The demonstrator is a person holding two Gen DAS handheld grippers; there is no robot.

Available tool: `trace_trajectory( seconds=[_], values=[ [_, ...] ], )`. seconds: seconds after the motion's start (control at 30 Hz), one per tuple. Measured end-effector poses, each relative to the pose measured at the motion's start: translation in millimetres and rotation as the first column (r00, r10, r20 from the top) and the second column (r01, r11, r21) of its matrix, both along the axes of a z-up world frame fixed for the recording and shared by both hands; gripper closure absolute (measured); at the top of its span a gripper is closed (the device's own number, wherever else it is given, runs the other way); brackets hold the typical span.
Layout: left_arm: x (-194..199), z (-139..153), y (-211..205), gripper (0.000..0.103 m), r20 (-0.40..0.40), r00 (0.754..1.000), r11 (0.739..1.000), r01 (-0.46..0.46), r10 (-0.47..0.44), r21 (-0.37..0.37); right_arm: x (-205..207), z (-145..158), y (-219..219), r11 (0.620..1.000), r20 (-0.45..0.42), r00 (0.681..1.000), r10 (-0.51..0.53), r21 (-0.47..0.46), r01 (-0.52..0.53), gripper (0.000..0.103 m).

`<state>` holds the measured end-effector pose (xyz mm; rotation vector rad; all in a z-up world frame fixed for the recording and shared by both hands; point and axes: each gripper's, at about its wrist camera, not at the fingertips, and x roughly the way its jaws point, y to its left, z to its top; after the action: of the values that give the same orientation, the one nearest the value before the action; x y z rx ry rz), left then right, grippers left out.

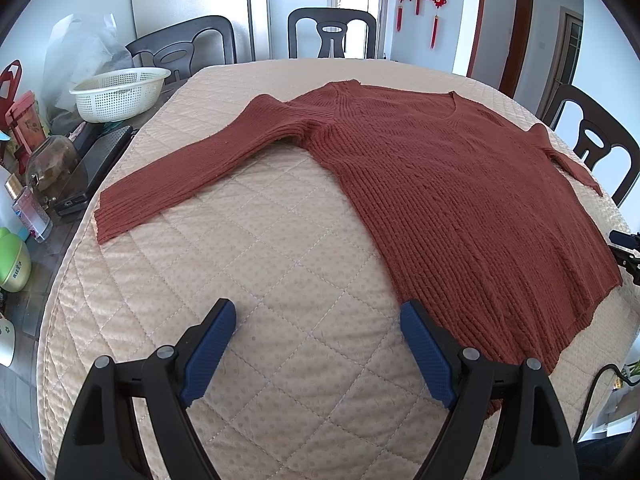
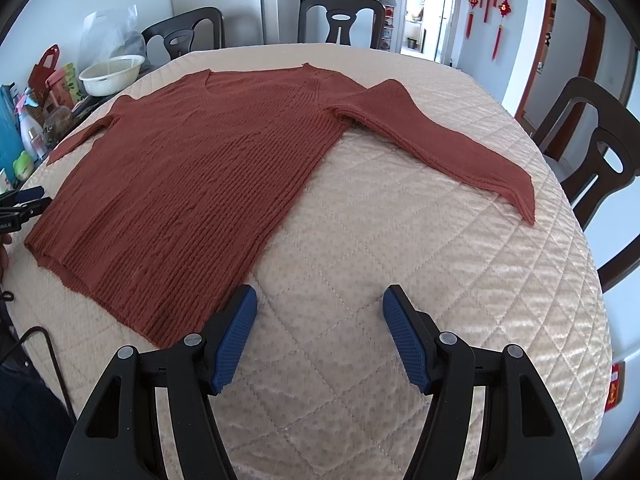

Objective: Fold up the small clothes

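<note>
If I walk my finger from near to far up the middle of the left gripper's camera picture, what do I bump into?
Left gripper → bare quilted table cover → rust-red sweater → more cover → dark chair behind the table.

A rust-red ribbed knit sweater (image 1: 452, 184) lies flat on a table covered with a beige quilted cloth (image 1: 280, 280). Its neckline points toward the far edge, and one sleeve stretches out toward the left edge. The left gripper (image 1: 318, 316) hovers over the near part of the cloth, its blue-padded fingers (image 1: 208, 354) spread wide apart; the right-hand finger sits at the sweater's near hem corner. A white perforated plastic basket (image 1: 120, 92) stands beyond the table's far-left corner.
</note>
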<state>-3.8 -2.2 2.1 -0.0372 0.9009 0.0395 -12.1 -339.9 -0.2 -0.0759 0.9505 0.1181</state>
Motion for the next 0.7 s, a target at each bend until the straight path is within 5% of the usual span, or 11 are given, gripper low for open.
trace_trajectory(
  seconds=[0.7],
  values=[
    [-0.9, -0.7, -0.1, 0.017, 0.001, 1.0, 1.0, 0.0, 0.0, 0.001, 1.4, -0.4, -1.5, 1.0, -0.01, 1.0, -0.002, 0.0, 0.002, 0.037]
  ],
)
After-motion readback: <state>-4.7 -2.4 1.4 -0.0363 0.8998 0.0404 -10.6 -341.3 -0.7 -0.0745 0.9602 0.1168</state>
